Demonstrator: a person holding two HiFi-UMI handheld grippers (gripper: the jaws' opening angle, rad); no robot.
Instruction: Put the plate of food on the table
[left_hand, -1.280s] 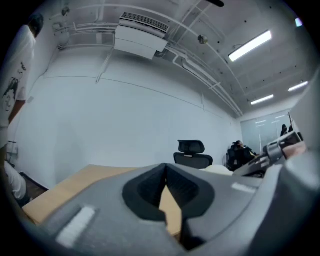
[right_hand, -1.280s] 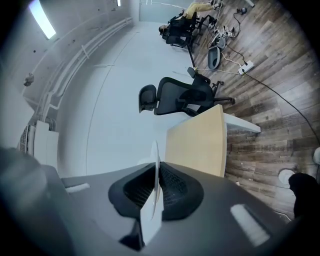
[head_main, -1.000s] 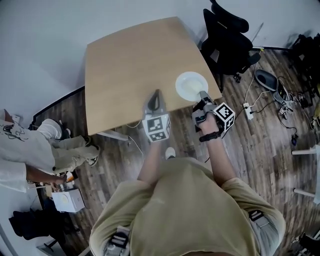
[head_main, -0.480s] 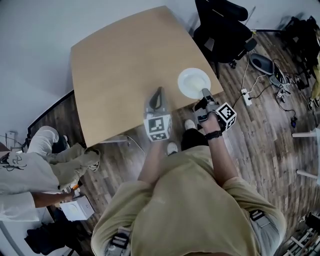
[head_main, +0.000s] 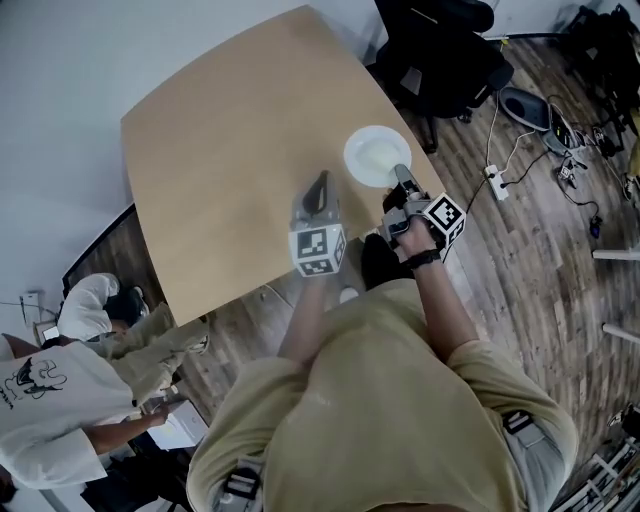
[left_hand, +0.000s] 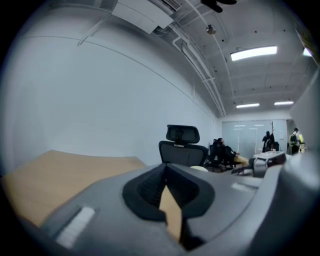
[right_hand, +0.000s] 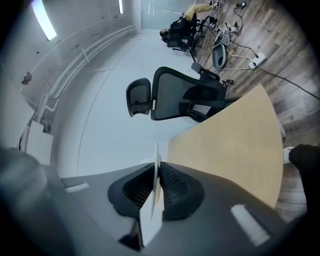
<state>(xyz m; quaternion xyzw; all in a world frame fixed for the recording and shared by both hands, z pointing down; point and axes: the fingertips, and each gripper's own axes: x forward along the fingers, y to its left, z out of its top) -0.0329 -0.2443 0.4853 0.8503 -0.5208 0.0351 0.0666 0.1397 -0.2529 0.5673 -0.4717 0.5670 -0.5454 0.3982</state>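
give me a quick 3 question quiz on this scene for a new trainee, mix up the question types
1. True or false: the left tongs hold the plate.
2. Where do the right tongs meet the plate? A centre; B rim; C nowhere.
3. What black item stands on the floor just past the table corner nearest the plate?
Key: 1 false, they are shut and empty. 2 B; those tongs are starting to open with the rim between them. 3 an office chair.

Jaws of right gripper (head_main: 402, 176) opening; plate (head_main: 372, 155) rim between them.
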